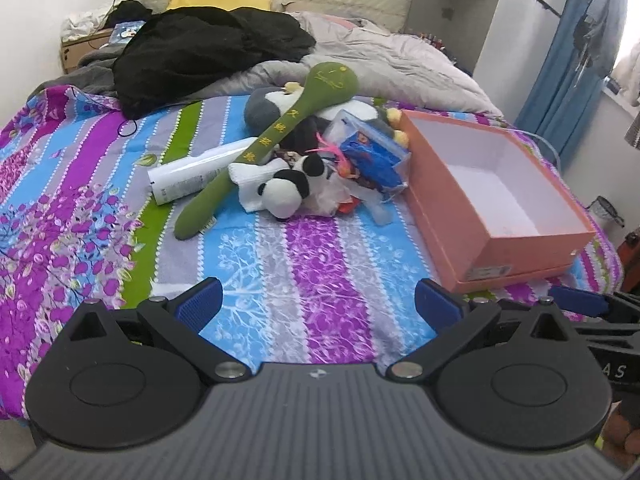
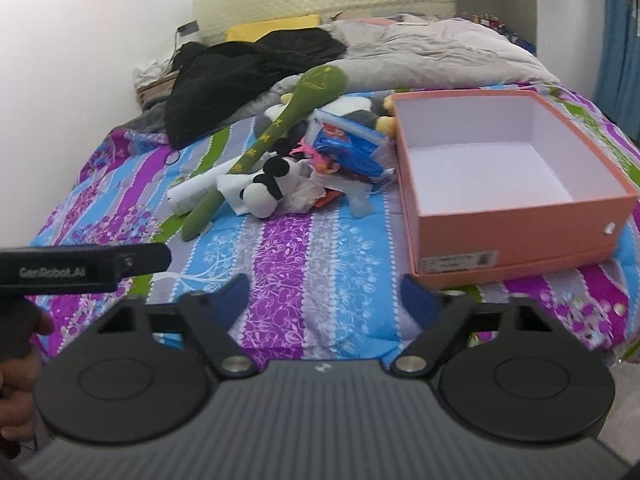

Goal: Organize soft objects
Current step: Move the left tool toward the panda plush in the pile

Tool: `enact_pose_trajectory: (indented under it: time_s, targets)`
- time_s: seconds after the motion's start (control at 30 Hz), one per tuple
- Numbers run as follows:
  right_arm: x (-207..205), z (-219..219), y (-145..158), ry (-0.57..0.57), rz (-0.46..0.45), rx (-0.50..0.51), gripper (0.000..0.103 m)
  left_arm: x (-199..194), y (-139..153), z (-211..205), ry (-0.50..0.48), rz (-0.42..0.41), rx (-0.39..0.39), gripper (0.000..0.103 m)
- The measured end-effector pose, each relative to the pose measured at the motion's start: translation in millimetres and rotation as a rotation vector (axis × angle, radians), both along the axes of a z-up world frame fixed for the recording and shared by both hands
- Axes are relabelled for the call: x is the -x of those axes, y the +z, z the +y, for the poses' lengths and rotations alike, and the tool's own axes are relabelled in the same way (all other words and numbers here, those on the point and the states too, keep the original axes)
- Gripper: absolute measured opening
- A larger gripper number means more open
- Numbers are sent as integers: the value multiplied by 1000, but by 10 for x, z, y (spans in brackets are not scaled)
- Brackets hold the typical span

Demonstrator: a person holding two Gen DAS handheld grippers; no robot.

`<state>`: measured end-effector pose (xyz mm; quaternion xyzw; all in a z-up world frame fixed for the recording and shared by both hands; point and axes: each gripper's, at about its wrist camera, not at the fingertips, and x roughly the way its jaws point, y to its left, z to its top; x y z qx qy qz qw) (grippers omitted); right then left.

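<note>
A pile of soft things lies mid-bed: a long green plush spoon (image 1: 264, 148) (image 2: 256, 152), a small panda plush (image 1: 286, 190) (image 2: 266, 194), a white sock (image 1: 250, 178), a grey-and-white plush (image 1: 268, 106) and a clear pouch with blue contents (image 1: 372, 152) (image 2: 348, 146). An empty orange box (image 1: 496, 200) (image 2: 508, 184) stands open just right of the pile. My left gripper (image 1: 318, 304) is open and empty over the bedspread, well short of the pile. My right gripper (image 2: 322, 300) is open and empty, near the box's front corner.
A white tube (image 1: 192, 174) lies under the green plush. Black clothing (image 1: 200, 52) and a grey duvet (image 1: 392, 60) cover the far bed. The striped floral bedspread (image 1: 304, 256) lies in front. The left gripper's body (image 2: 80, 268) shows at the right view's left edge.
</note>
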<state>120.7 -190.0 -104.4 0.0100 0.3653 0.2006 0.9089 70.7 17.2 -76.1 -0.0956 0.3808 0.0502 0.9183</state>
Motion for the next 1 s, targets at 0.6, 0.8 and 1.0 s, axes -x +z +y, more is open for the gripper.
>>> enact_pose_trajectory:
  time_s: [0.6,0.8,1.0]
  targets:
    - [-839,529,-577,97,9,79,52,-1031,-758,328,-5,109,-100,90]
    - [-1129,623,-742,116,11,109,47,-1368,-998,445,-19,141,-100,83]
    - [-1412,720,-917,117,2,147,46,-1690,-1175,551,-26,144,-77,82]
